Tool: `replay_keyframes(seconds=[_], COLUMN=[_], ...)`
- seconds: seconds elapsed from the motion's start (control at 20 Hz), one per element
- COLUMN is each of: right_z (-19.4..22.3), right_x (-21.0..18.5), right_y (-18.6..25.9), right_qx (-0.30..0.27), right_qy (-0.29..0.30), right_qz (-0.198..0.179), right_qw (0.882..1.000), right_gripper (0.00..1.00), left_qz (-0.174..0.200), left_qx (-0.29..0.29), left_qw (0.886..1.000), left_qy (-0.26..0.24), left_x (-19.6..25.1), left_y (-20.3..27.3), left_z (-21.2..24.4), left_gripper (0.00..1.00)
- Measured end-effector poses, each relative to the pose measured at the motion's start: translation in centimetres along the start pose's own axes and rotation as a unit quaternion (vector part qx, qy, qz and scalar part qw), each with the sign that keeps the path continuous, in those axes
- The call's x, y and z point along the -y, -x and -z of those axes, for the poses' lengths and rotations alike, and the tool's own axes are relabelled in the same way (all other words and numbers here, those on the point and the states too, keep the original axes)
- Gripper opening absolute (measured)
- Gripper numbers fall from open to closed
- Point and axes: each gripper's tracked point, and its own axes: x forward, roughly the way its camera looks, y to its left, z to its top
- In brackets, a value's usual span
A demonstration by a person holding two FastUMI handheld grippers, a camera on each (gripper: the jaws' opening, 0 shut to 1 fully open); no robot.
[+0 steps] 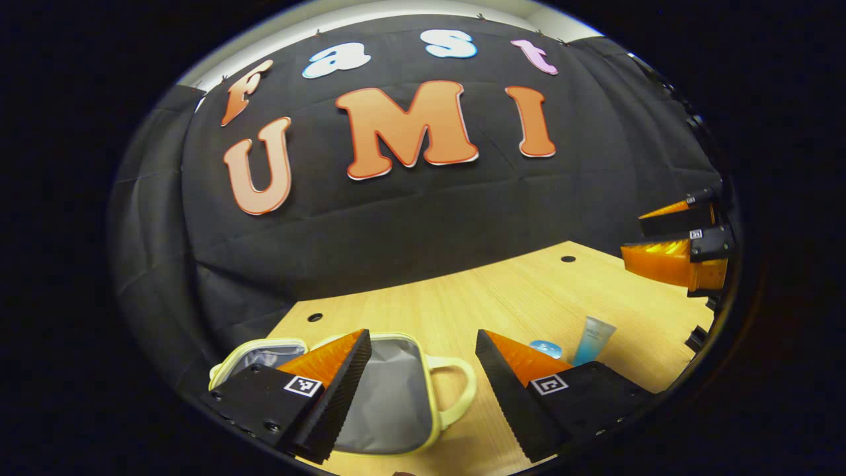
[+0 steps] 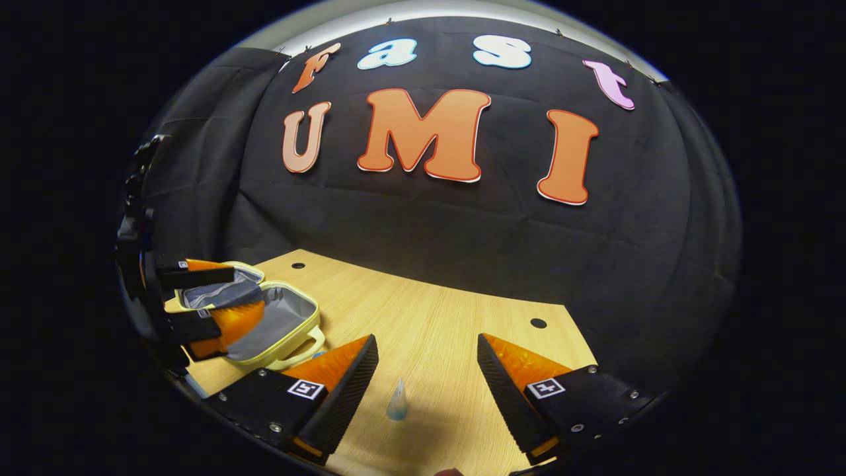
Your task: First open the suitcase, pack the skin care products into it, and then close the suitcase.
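Note:
The small pale-yellow suitcase (image 1: 390,403) lies open on the wooden table, showing its grey lining, with the lid (image 1: 264,354) folded back to the left and the handle toward the right. My left gripper (image 1: 423,344) stands open just above it. In the right gripper view, the left gripper (image 2: 248,291) hovers over the open suitcase (image 2: 281,320). A light-blue tube (image 1: 593,338) and a small blue round item (image 1: 546,348) lie to the suitcase's right. My right gripper (image 2: 426,350) is open, and the tube (image 2: 397,401) lies on the table between and below its fingers. The right gripper (image 1: 632,233) hangs above the tube.
The wooden table (image 2: 436,324) runs back to the black cloth wall. It has small round holes (image 1: 315,317) near its far edge, and another hole (image 2: 538,323) lies on the right. Bare wood stretches between the suitcase and the tube.

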Motion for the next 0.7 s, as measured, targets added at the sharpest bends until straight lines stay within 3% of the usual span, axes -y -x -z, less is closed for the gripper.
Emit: replay_keyframes(seconds=[0.35,0.7], right_z=[2.1,4.3], right_x=[0.6,1.0], right_y=[-0.1,-0.2], right_qx=[-0.018,-0.031], right_qy=[0.014,0.020], right_qz=[-0.036,-0.054], right_qw=[0.999,0.998], right_gripper=[0.96,0.96], left_qz=[0.034,0.046], left_qx=[-0.029,-0.061], left_qw=[0.999,0.997], left_qy=[0.017,0.031], left_x=[6.8,10.3], left_y=[-0.7,-2.0], left_z=[3.0,7.0], left_gripper=[0.99,0.99])
